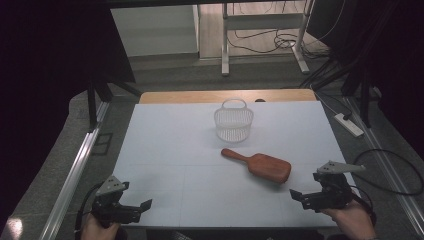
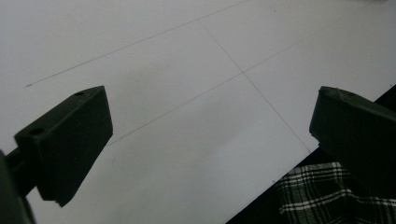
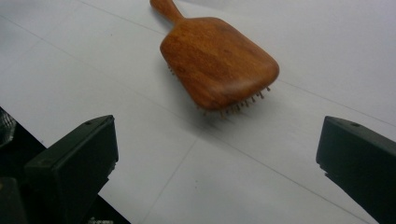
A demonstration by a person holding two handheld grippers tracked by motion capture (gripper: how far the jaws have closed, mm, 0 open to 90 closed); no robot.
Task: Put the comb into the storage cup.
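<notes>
Wooden hairbrush (image 1: 259,167) lies bristles-down right of desk (image 1: 165,150) centre, no readable markings. Right claw (image 1: 306,196) near front-right corner, jaws apart, empty. Left claw (image 1: 142,207) at front-left corner, likewise apart.

Overhead cam plus two gripper cams
High view looks forward and down at the white table (image 1: 165,150); right gripper view sits close, sharing the wooden hairbrush (image 3: 217,60).

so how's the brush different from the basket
The wooden hairbrush is solid brown and lies flat, bristles down; the white basket is see-through mesh and stands upright with its handle up. The hairbrush lies nearer the right gripper, the basket farther back. Both rest untouched on the white table.
</notes>
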